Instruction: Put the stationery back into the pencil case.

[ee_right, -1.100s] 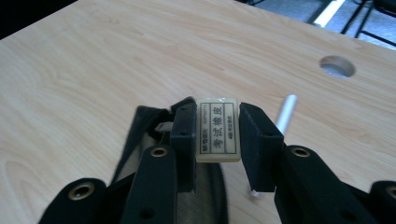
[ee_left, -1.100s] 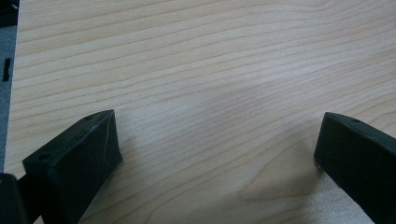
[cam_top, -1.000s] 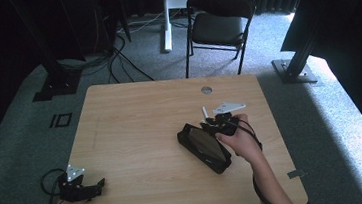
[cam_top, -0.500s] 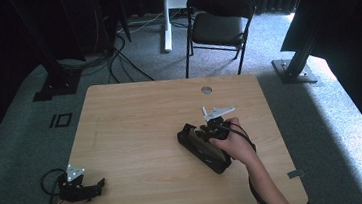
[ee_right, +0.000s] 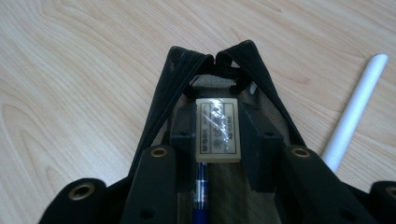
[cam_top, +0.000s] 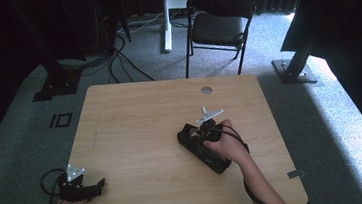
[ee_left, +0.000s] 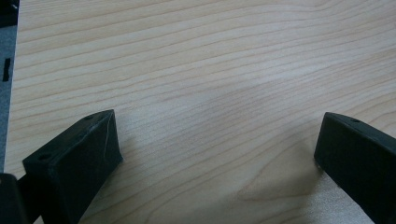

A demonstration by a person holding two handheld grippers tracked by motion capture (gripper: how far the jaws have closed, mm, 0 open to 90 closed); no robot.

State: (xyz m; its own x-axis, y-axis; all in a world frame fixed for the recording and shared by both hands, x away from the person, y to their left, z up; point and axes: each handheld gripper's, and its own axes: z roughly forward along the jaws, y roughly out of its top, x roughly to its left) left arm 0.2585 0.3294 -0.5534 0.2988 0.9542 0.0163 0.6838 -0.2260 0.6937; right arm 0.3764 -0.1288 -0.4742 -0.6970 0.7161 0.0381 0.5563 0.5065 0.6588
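A black pencil case [cam_top: 201, 150] lies open on the wooden table [cam_top: 136, 131], right of centre. My right gripper [cam_top: 204, 131] reaches into its far end. Seen in the right gripper view, that gripper [ee_right: 218, 133] is shut on a cream eraser [ee_right: 217, 128] with a printed, film-wrapped label, held inside the case's mouth [ee_right: 161, 102]. A blue pen [ee_right: 201, 186] lies in the case under the eraser. My left gripper [cam_top: 95, 186] rests at the table's near left corner, and the left gripper view shows it [ee_left: 215, 154] open over bare wood.
A white pen [ee_right: 355, 112] lies on the table just right of the case. There is a round cable hole [cam_top: 206, 90] near the far edge. A black folding chair [cam_top: 219, 25] and a white desk leg [cam_top: 165, 18] stand beyond the table.
My right gripper has moved left and nearer, from beside the case's far end into its mouth. The left gripper has stayed put.
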